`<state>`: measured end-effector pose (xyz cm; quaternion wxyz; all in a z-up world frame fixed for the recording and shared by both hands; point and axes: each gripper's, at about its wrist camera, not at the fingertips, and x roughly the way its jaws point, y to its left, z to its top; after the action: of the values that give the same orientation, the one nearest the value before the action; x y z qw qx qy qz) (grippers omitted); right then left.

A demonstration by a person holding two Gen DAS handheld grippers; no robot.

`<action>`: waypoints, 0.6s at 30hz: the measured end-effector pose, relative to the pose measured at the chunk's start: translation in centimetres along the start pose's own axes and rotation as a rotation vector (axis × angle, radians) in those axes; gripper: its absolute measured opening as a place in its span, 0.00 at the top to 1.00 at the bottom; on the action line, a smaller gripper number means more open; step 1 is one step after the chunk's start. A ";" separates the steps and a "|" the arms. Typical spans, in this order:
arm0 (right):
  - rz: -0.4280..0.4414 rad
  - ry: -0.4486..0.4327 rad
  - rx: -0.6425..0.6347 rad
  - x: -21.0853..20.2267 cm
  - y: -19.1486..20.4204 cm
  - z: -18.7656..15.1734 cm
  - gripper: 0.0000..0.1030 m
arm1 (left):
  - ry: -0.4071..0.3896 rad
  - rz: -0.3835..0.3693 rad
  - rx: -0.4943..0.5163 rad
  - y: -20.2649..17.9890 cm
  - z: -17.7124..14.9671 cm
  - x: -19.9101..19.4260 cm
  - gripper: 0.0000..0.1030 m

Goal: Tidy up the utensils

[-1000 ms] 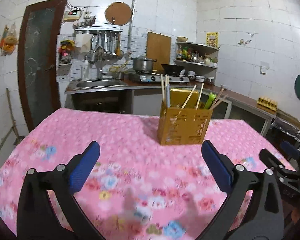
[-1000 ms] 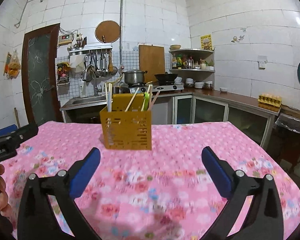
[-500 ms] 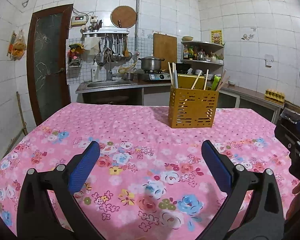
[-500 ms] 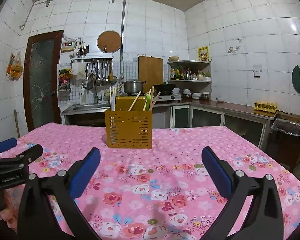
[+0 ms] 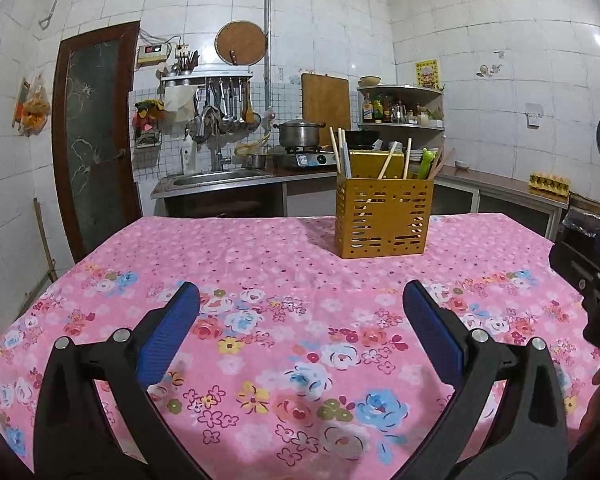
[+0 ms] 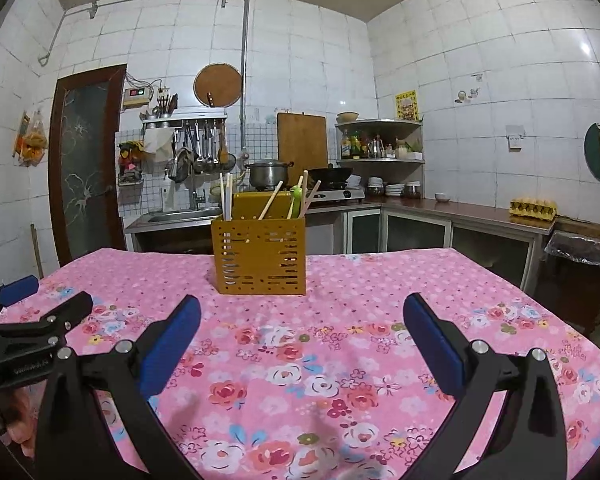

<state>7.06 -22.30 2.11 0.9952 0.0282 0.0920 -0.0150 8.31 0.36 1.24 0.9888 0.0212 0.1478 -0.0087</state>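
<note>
Both claws gape wide and empty over the floral tablecloth (image 5: 260, 264). The yellow utensil caddy (image 6: 259, 256), chopsticks (image 6: 225, 196) upright inside, stands dead ahead of the right gripper (image 6: 302, 338), off right of the left gripper (image 5: 301, 328).

A utensil holder (image 5: 383, 221) with chopsticks (image 5: 339, 150) in it stands on the table (image 5: 260, 280), with counter (image 5: 228, 178) and stove (image 5: 306, 159) behind.

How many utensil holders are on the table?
1: a yellow slotted plastic utensil holder stands upright on the pink floral tablecloth, towards the far edge, with chopsticks inside. Nothing hides a second.
</note>
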 end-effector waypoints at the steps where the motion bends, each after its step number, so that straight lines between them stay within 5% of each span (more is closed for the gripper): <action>1: -0.004 -0.005 0.000 -0.1 0.0 0.0 0.04 | -0.004 -0.001 0.005 -0.1 0.0 -0.1 0.05; 18: -0.020 0.001 -0.015 0.0 0.2 -0.1 0.04 | -0.008 -0.028 0.001 0.0 0.0 -0.8 0.05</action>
<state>7.03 -22.12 2.06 0.9952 0.0196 0.0931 -0.0241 7.58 0.36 1.41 0.9891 0.0197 0.1439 -0.0227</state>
